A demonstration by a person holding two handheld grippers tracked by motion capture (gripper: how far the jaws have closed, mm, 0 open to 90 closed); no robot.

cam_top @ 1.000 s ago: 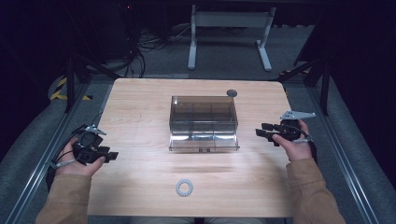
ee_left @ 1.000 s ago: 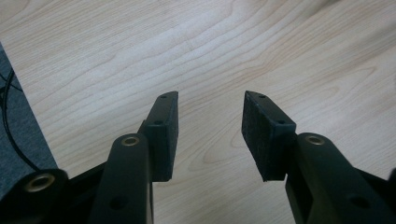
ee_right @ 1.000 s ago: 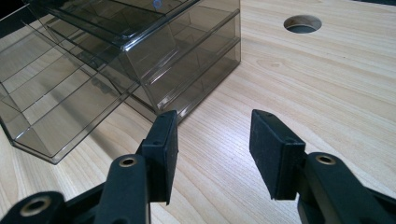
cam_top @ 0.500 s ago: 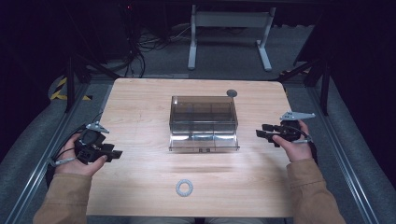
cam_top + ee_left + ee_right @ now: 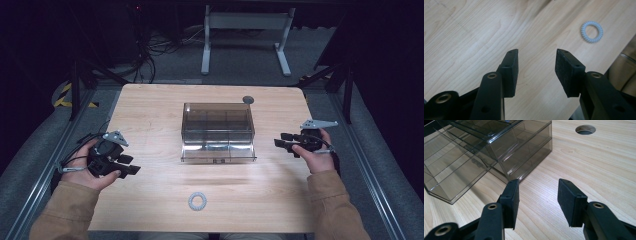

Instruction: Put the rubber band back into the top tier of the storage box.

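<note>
Gaping left gripper (image 5: 537,72) — hair tie (image 5: 592,31) nearby.

There was one smoky clear plastic drawer box (image 5: 217,131) on the one wooden bench (image 5: 150,110), one white coiled hair tie (image 5: 197,201) in front of that box, one round hole (image 5: 248,100) behind it, and two hand-held grippers, one (image 5: 131,165) left and one (image 5: 279,143) right of it.

A lab-like recording room: a bare wooden table (image 5: 150,105) on grey carpet, dark all round. Beyond the table, far from the left gripper (image 5: 125,165), lie tangled cables (image 5: 150,50) and a white desk frame (image 5: 245,35); hazard tape (image 5: 65,97) marks the floor.
</note>
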